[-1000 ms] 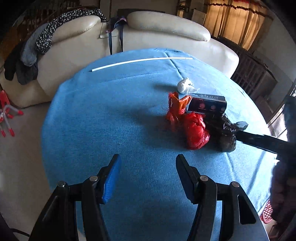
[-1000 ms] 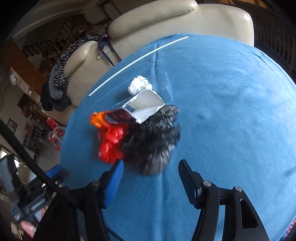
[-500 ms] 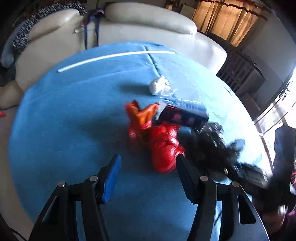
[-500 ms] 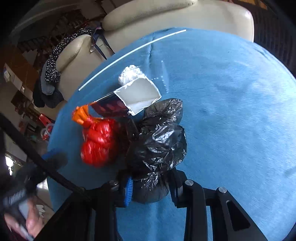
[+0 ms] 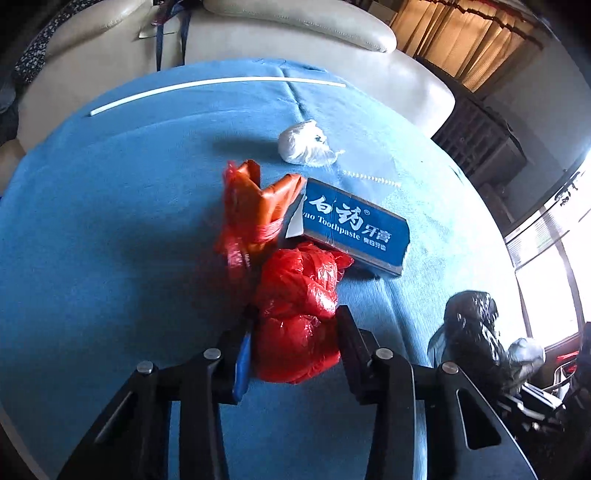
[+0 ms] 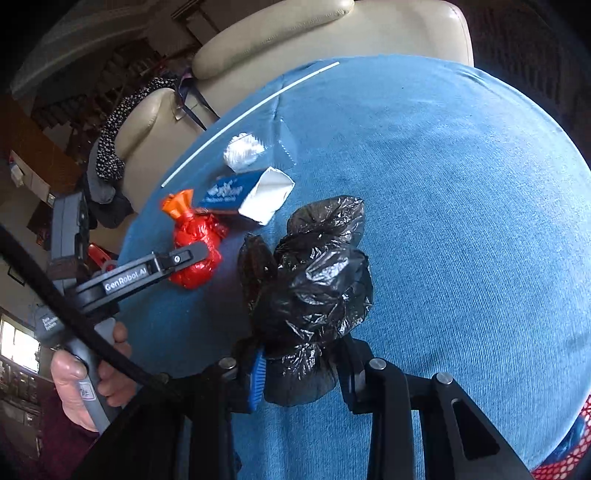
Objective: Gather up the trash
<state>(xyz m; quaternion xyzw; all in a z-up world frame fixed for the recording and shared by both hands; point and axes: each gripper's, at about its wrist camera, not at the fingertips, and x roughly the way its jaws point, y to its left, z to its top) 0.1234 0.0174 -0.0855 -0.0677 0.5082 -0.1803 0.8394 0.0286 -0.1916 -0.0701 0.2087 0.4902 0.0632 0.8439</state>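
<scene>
My left gripper (image 5: pixel 293 338) is shut on a tied red plastic bag (image 5: pixel 299 314) on the blue tablecloth; it also shows in the right wrist view (image 6: pixel 195 254). My right gripper (image 6: pixel 301 373) is shut on a crumpled black plastic bag (image 6: pixel 314 284), which shows at the right of the left wrist view (image 5: pixel 471 328). A blue toothpaste box (image 5: pixel 354 229) lies just behind the red bag, also seen in the right wrist view (image 6: pixel 243 194). A white crumpled wad (image 5: pixel 304 147) lies farther back.
A round table with a blue cloth (image 5: pixel 110 240) carries a thin white stick (image 5: pixel 214 90) near its far edge. A cream sofa (image 5: pixel 295 33) stands behind it. A red mesh basket edge (image 6: pixel 561 461) shows at lower right.
My left gripper moved forward and closed on the red bag. My right gripper closed on the black bag and drew it away from the other trash.
</scene>
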